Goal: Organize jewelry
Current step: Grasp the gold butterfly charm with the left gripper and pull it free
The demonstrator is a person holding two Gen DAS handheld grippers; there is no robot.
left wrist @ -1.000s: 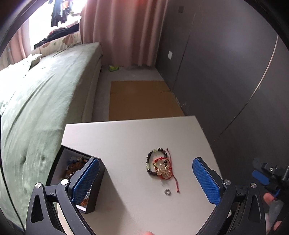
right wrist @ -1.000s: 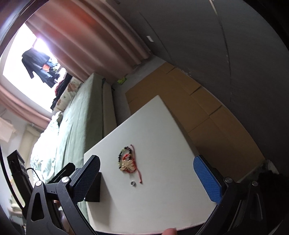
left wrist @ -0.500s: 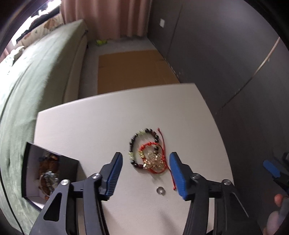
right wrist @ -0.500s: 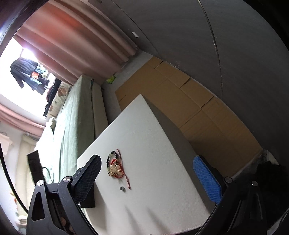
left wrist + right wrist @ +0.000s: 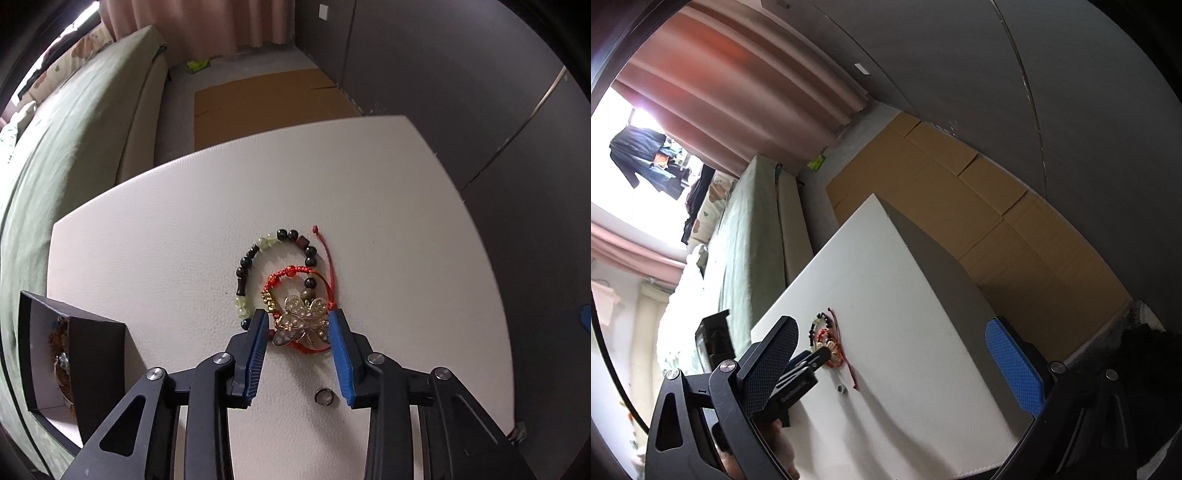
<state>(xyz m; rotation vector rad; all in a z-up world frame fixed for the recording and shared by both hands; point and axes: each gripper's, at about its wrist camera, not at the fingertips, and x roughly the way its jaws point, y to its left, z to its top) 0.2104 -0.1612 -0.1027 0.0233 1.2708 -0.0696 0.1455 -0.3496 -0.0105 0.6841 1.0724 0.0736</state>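
Jewelry lies in a small heap on the white surface [image 5: 369, 206]: a gold butterfly brooch [image 5: 303, 325] sits on top of a red cord bracelet [image 5: 295, 277], which overlaps a dark beaded bracelet [image 5: 255, 254]. A second ago the left hand-held gripper [image 5: 297, 334] hung high above the heap with its fingers spread wide; it has since come down steeply, and its blue pads now flank the brooch, one on each side. Its jaws are closing, with the brooch between them; the right pad looks to be at the wing edge, but a firm pinch is not yet evident. That suggests the brooch is the next piece meant for the black box [image 5: 55, 354], which stands to the left of the brooch at the surface's edge and already holds some pieces.

A small silver ring [image 5: 324, 397] lies loose just nearer the camera than the brooch, between the gripper's fingers but not touched. The red cord under the brooch is the likely snag: it may be pinched or dragged along. The right hand-held gripper [image 5: 897, 362] hangs wide and empty to the right of the brooch, well clear. A green bed [image 5: 74, 140] runs along the far left side.
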